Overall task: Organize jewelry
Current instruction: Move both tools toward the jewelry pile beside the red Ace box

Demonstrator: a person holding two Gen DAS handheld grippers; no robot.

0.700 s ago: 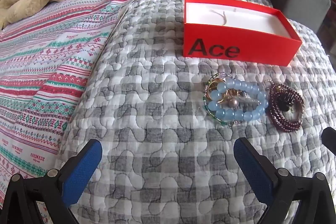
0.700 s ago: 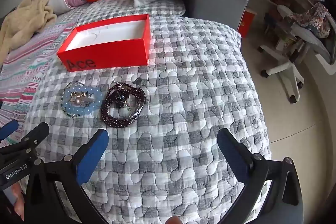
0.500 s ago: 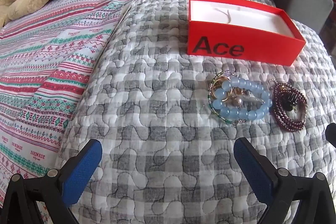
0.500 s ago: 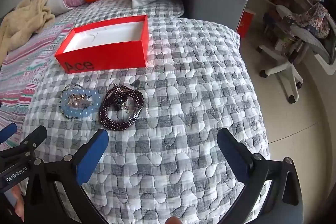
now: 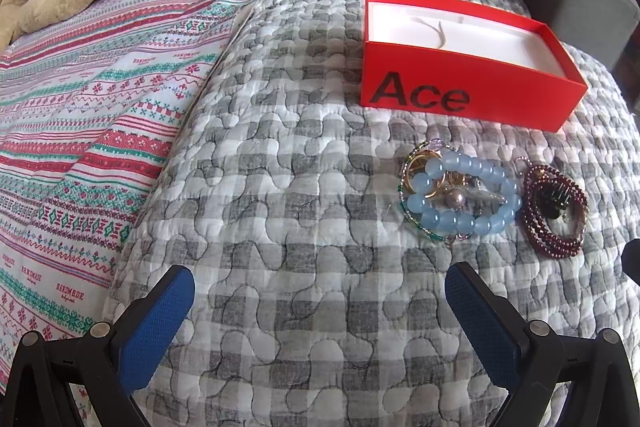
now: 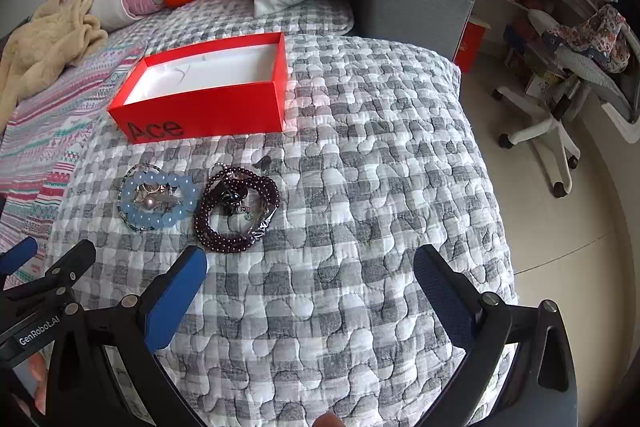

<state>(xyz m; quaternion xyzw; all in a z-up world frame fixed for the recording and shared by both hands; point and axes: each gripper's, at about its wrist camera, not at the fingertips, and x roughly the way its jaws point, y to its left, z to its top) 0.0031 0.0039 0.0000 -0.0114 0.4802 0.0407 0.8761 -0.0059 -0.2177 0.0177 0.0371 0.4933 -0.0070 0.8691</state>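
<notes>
Both claws, left claw and right claw, hang spread wide and empty above a quilted bed. A blue bead bracelet and a garnet bead strand lie side by side before an open red box, near the bed's right edge.

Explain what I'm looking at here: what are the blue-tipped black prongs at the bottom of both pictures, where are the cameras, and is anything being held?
The prongs are two handheld grippers a person carries, each with a fisheye camera looking along its fingers. One picture is from the left gripper, the other from the right gripper. Both are open and hold nothing. On the grey checked quilt lie a light blue bead bracelet around some rings and a pearl, and beside it a dark red bead strand. Behind them stands an open red box marked Ace, seemingly empty.
</notes>
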